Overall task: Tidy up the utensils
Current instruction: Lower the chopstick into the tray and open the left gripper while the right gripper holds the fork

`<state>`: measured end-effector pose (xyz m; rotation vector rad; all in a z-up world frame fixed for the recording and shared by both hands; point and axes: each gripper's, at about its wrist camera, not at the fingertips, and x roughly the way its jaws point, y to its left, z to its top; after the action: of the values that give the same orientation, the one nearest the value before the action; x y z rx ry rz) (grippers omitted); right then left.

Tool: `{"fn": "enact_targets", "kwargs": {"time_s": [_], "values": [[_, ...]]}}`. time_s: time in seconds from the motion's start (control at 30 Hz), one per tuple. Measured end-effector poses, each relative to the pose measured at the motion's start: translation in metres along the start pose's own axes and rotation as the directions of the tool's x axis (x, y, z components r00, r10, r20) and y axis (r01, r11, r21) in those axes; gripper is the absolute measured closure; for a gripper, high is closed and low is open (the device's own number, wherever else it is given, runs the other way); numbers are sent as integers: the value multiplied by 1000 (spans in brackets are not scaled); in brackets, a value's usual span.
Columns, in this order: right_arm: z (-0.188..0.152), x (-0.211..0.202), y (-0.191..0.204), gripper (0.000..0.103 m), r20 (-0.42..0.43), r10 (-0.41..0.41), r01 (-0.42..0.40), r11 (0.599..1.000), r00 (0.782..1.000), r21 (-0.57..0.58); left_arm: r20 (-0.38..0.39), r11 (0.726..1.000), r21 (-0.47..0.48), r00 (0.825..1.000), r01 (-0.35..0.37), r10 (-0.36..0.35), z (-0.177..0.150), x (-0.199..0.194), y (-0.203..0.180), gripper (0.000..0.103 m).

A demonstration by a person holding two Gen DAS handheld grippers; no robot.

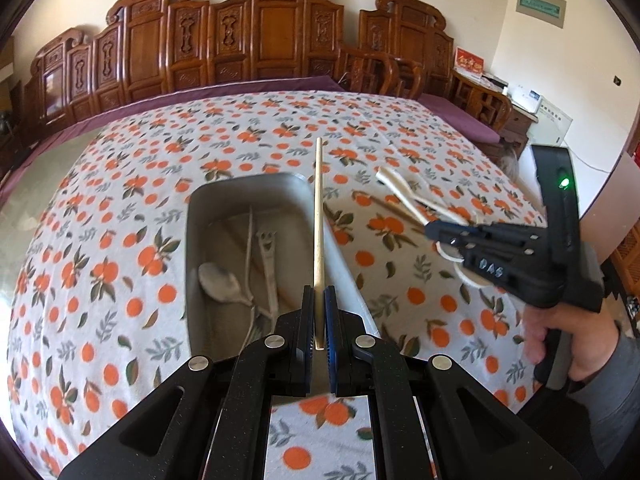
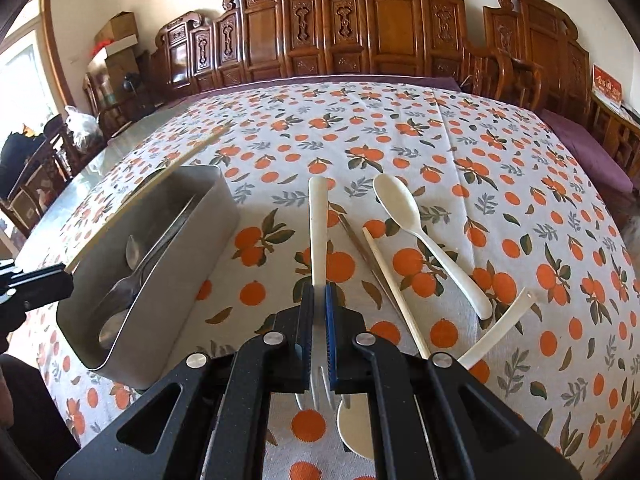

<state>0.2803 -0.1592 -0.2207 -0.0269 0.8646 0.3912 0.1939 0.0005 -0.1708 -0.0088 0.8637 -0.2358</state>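
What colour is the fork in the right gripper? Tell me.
Cream white; the fork shows best in the right wrist view.

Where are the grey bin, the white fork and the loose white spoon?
grey bin point(image 2: 192, 256): right wrist view, outer side wall.
white fork point(image 2: 319, 224): right wrist view, handle ahead of the jaws.
white spoon point(image 2: 398, 202): right wrist view, bowl.

This is a lived-in home, likely a sitting or dining room. Carved wooden seating point(image 2: 384, 32) with purple cushions point(image 1: 460, 116) lines the cream wall behind the bench point(image 2: 500, 152), which wears an orange-print tablecloth. Cardboard boxes point(image 2: 116, 36) pile up in one corner, near a carved wooden chair point(image 2: 44, 172) by a bright window point(image 2: 24, 80).
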Motion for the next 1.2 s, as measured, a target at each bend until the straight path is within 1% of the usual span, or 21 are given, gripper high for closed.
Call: {"fn": "enact_targets", "kwargs": {"time_s": [0.17, 0.23, 0.33, 0.63, 0.73, 0.9, 1.07, 1.13, 1.2], "values": [[1, -2, 0, 96, 7, 10, -10, 1000, 1000, 1, -36, 1000, -13, 999, -27, 27, -7, 5, 9, 99], [1, -2, 1, 96, 8, 13, -13, 1000, 1000, -1, -68, 999, -9, 997, -34, 34, -10, 13, 10, 99], [1, -3, 3, 96, 10, 15, -15, 1000, 1000, -8, -92, 999, -3, 995, -47, 46, -14, 21, 10, 99], [0, -2, 4, 96, 5, 20, -20, 1000, 1000, -14, -126, 998, -9, 991, -55, 54, -18, 27, 13, 99], [0, -1, 5, 96, 3, 22, -22, 1000, 1000, -15, -134, 998, -24, 990, -58, 55, -18, 28, 18, 99], [0, -1, 9, 96, 2, 31, -31, 999, 1000, -20, -135, 998, -36, 990, -52, 47, -16, 27, 20, 99], [-1, -5, 12, 96, 6, 47, -47, 999, 999, -21, -107, 998, -53, 994, -42, 36, -12, 22, 23, 97], [-1, -8, 14, 96, 14, 58, -57, 998, 998, -20, -94, 997, -62, 995, -41, 35, -10, 19, 26, 90], [-1, -13, 18, 96, 21, 75, -75, 997, 997, -19, -79, 997, -69, 996, -46, 40, -7, 17, 28, 87]]}}
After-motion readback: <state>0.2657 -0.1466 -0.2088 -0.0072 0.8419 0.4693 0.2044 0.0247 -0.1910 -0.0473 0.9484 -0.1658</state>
